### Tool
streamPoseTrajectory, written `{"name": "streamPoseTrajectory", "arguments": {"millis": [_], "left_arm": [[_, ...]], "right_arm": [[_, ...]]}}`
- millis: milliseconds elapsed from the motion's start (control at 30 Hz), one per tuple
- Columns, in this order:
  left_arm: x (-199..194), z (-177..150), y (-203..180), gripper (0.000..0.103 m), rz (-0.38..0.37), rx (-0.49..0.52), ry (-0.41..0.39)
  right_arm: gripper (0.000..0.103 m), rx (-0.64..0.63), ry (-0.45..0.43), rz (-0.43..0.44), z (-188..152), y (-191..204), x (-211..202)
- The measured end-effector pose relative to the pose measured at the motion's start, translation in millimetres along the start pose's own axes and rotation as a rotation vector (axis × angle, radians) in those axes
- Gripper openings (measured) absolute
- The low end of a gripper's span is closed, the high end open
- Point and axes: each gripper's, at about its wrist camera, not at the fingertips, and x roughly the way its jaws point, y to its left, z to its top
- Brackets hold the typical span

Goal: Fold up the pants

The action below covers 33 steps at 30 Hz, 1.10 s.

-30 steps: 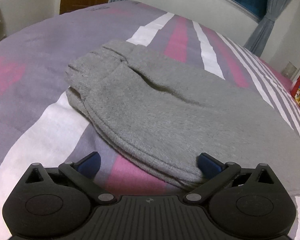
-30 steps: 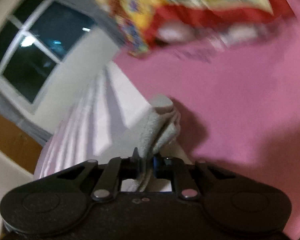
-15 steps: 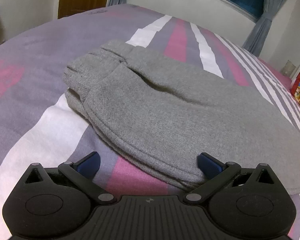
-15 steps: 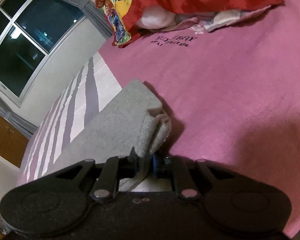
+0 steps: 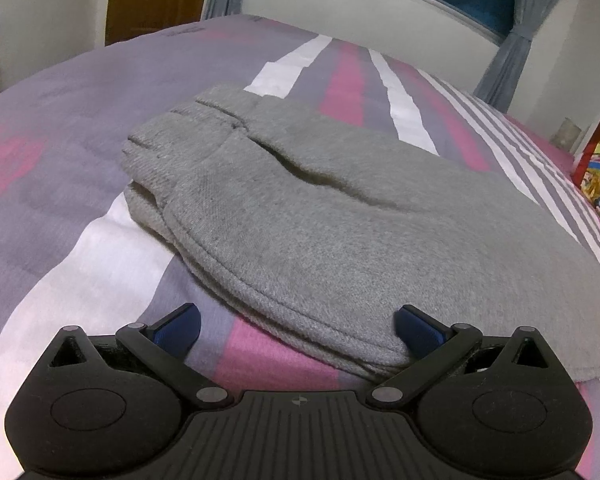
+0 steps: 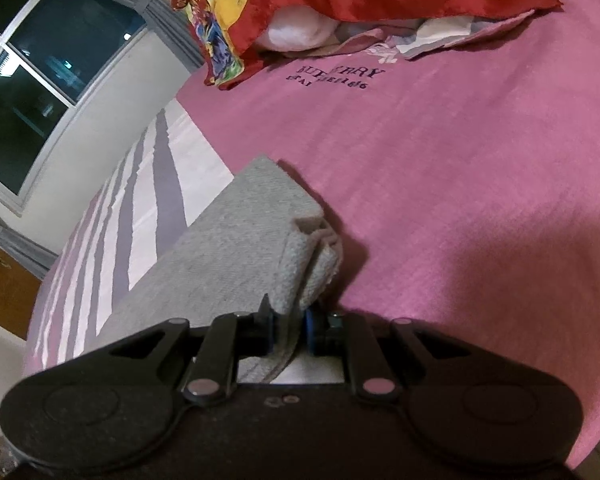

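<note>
Since earlier, your right gripper point(image 6: 288, 336), clamped on the pants point(image 5: 340, 220) end, lowers it to the bed point(image 5: 60, 120). Left gripper point(image 5: 298, 322) fingers apart straddle the near fold; pants run left-right.

Dim indoor light gives both views a purple cast. The window point(image 6: 32, 80) is dark with small glints. Fisheye bending curves the bed point(image 5: 80, 128) edges; both views are sharp.

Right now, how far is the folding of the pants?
Done: the pants lie doubled on the bed. In hand: the right tool pinches one end of them; the left tool is open at the near edge. Left: probably one more fold.
</note>
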Motion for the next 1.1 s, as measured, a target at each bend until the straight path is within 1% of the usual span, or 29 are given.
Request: {"name": "streamPoseTrajectory", "arguments": {"millis": [233, 367, 400, 467, 533, 633, 733, 867, 1000, 1100], "left_arm": [[-5.8, -0.3, 2.6, 0.103, -0.013, 0.009, -0.01], [-10.8, 4.5, 17.4, 0.103, 0.023, -0.02, -0.028], [-9.9, 5.3, 22.3, 0.103, 0.023, -0.029, -0.019], [-8.3, 8.0, 25.5, 0.103, 0.012, -0.013, 0.0], [-8.1, 11.9, 27.6, 0.103, 0.012, -0.002, 0.014], [-9.5, 13.9, 31.5, 0.103, 0.01, -0.007, 0.014], [-12.4, 11.6, 36.1, 0.103, 0.001, -0.008, 0.008], [-17.8, 12.3, 42.0, 0.103, 0.001, -0.015, 0.001], [-34.3, 11.4, 54.8, 0.103, 0.013, -0.031, -0.035], [-50.8, 5.4, 75.6, 0.103, 0.028, -0.062, -0.06]], "right_arm": [[0.015, 0.003, 0.011, -0.063, 1.9, 12.9, -0.9], [0.015, -0.011, 0.021, -0.101, 5.5, 21.3, -0.8], [0.015, -0.018, 0.024, -0.109, 6.3, 23.0, -0.3], [0.015, -0.026, 0.032, -0.126, 7.9, 25.9, 1.1], [0.014, -0.03, 0.022, -0.135, 9.1, 30.2, -0.2], [0.014, -0.054, -0.014, -0.134, 11.2, 43.6, -6.6], [0.014, -0.126, -0.063, -0.111, 15.6, 70.9, -17.2], [0.014, -0.23, -0.098, -0.056, 25.1, 121.1, -27.2], [0.014, -0.314, -0.11, 0.003, 30.7, 173.5, -29.7], [0.014, -0.405, -0.106, 0.054, 21.1, 223.3, -22.3]]}}
